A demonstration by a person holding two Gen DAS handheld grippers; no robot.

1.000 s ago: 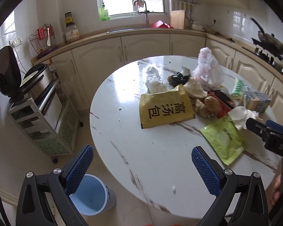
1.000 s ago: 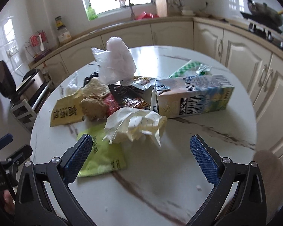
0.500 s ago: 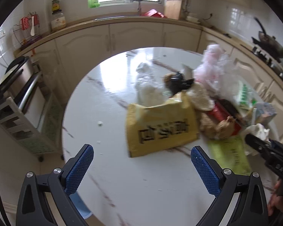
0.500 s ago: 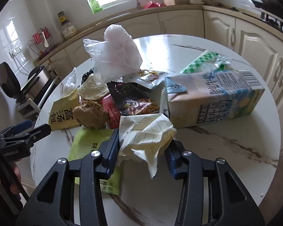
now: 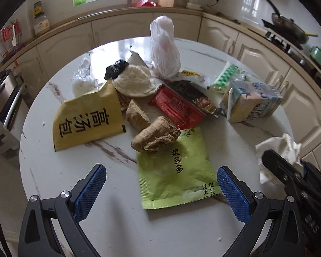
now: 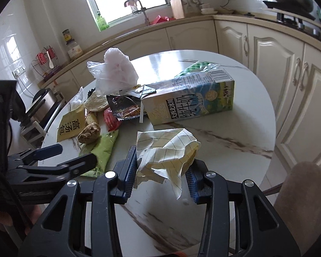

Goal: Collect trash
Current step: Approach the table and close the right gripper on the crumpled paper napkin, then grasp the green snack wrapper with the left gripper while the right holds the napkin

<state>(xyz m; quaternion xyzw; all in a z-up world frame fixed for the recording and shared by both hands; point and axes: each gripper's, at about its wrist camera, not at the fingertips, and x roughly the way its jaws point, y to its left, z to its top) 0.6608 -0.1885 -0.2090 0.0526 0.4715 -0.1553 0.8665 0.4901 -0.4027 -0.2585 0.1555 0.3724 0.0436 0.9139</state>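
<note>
Paper wad (image 6: 167, 150): crumpled, white-yellow, grid-lined, pinched by right gripper (image 6: 160, 171).

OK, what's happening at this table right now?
A person is clearing litter off a round marble table with two handheld tools. The right tool is shut on a crumpled sheet of lined paper. The left tool is open, poised over a green snack packet. The milk carton and other wrappers lie untouched.

Milk carton (image 5: 252, 101) lies right of wrappers (image 5: 179, 105) – on table (image 5: 109, 214)
</note>
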